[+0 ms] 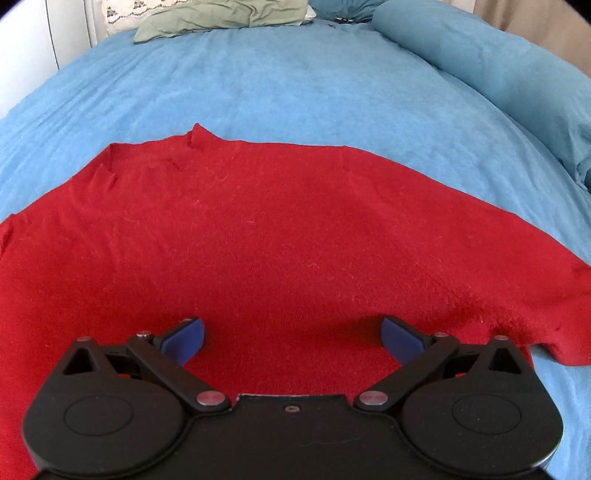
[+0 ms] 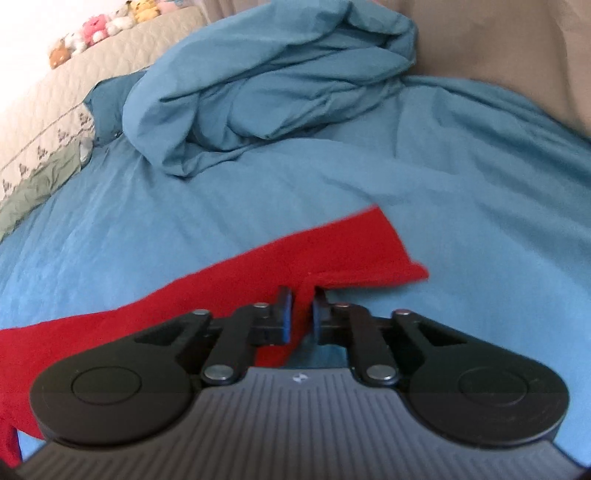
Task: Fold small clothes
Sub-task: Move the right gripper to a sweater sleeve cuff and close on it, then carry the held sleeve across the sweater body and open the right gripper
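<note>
A red knit garment (image 1: 258, 236) lies spread flat on the blue bed cover (image 1: 295, 81). My left gripper (image 1: 291, 338) is open wide just above the garment's near part, with its blue pads (image 1: 184, 339) apart and nothing between them. In the right wrist view, my right gripper (image 2: 303, 306) is shut on the edge of the red garment (image 2: 332, 247), near its sleeve end. A fold of red cloth sits pinched between the fingers (image 2: 284, 310).
A bunched blue duvet (image 2: 277, 81) lies at the far right of the bed, also in the left wrist view (image 1: 480, 55). A green cloth (image 1: 221, 18) and a patterned pillow lie at the head. Plush toys (image 2: 103, 26) sit on a beige headboard.
</note>
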Tool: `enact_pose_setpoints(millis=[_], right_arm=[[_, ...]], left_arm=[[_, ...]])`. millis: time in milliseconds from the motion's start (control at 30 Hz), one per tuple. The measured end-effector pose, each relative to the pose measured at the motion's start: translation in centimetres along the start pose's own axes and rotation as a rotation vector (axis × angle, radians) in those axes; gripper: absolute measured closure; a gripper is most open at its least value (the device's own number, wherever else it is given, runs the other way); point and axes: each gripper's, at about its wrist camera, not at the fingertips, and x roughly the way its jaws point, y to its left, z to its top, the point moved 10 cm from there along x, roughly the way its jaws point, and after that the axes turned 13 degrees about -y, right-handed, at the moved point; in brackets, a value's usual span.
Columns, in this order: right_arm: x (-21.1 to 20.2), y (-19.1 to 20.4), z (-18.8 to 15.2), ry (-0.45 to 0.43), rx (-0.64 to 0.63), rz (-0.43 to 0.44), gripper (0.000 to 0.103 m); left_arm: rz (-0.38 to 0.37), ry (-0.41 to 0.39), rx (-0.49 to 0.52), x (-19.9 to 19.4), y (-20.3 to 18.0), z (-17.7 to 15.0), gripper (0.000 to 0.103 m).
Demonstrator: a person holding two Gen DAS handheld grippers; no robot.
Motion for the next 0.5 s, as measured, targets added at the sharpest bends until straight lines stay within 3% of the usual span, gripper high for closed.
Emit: enact_pose_setpoints(millis=[233, 400, 500], right_arm=[[-2.4, 7.5, 4.3, -0.019, -0.04, 0.123, 0.081], [-5.3, 19.1, 6.8, -0.046, -0.059, 0.311, 0.082], [-7.4, 27.5, 6.2, -0.051, -0.079, 0.453, 0.082]], left_arm=[[-0.026, 0.011, -0.047, 0.6, 0.5, 1.6, 0.0], [0.03, -0.073, -0.049, -2.2, 3.9, 3.3, 0.0], [0.087, -0.118, -0.014, -4.4, 6.9, 3.7, 0.0]])
